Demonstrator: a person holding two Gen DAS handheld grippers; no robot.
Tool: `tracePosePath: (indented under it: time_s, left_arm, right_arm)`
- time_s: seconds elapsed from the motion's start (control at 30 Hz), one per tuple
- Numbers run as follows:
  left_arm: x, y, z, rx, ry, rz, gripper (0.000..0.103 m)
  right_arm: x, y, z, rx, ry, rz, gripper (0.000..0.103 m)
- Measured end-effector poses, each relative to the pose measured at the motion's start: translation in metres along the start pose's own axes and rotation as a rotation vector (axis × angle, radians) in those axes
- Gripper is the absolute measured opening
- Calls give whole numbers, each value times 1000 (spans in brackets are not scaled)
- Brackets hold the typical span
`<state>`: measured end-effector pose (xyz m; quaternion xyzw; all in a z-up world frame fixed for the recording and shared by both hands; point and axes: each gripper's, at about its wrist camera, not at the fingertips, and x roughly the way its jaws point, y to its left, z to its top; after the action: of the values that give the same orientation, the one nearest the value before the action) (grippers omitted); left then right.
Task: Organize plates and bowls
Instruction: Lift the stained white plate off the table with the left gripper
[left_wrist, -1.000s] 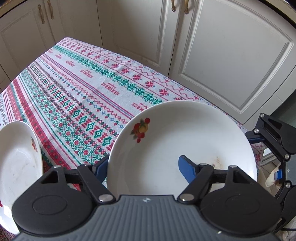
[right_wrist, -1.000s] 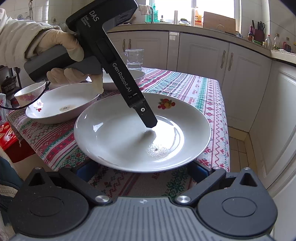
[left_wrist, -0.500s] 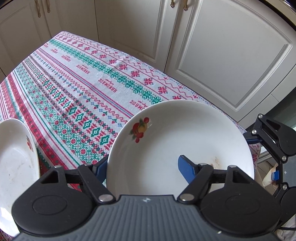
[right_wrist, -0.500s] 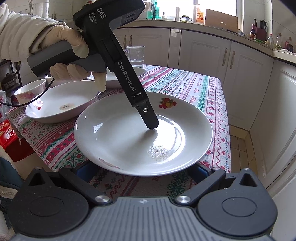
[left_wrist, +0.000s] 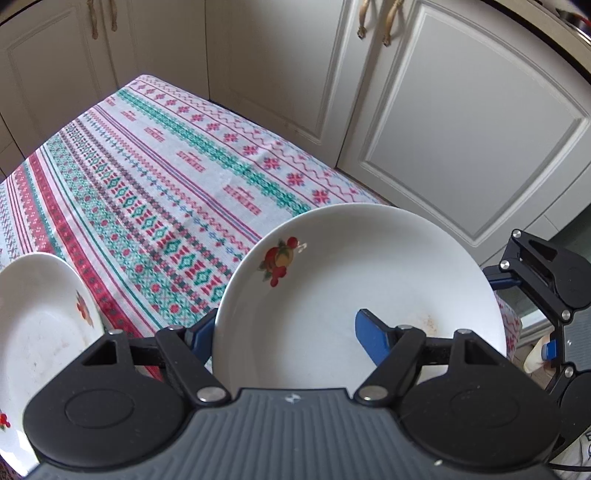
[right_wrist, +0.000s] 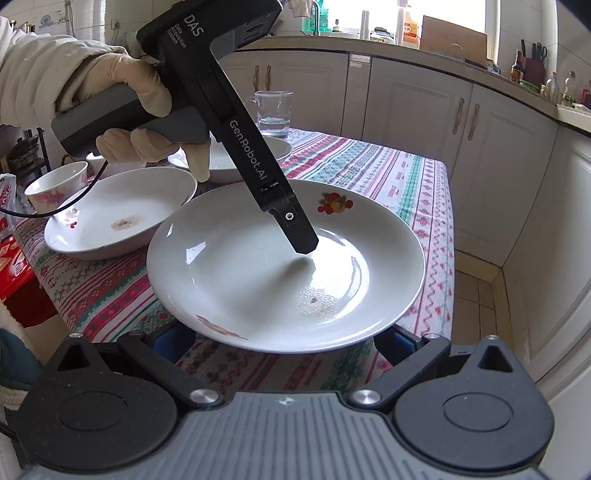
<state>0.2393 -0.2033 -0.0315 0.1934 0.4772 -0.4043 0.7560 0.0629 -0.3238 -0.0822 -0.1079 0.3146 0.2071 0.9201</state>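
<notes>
A white deep plate (left_wrist: 354, 280) with a fruit print overhangs the table's right edge. My left gripper (left_wrist: 284, 332) is shut on its near rim, with one blue pad (left_wrist: 369, 338) inside the bowl and the other outside under the rim. In the right wrist view that same plate (right_wrist: 236, 280) is seen with the left gripper's inner finger (right_wrist: 299, 236) down on its inside, held by a gloved hand (right_wrist: 122, 77). My right gripper (right_wrist: 286, 345) stands open, its fingers spread wide beneath the plate's near edge with their tips hidden. A second soiled plate (right_wrist: 110, 218) lies beside it.
The patterned tablecloth (left_wrist: 155, 177) covers the table. Behind the second plate are a third plate (right_wrist: 273, 147), a small floral bowl (right_wrist: 55, 181) and a glass mug (right_wrist: 273, 110). White cabinets (left_wrist: 461, 129) stand close behind the table, and tiled floor (right_wrist: 480, 288) lies to the right.
Both views have shifted only slightly against the table. The plate sits the same way in the left gripper and above the right fingers.
</notes>
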Motion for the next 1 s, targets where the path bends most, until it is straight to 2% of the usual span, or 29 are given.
tracePosePath:
  time_s: [0.47, 1.0]
  left_arm:
    - [15, 29, 33, -18, -41, 28, 76]
    - [34, 43, 42, -31, -43, 44, 76]
  right_arm:
    - [32, -37, 23, -42, 15, 4, 103]
    - [52, -53, 29, -30, 31, 10, 103]
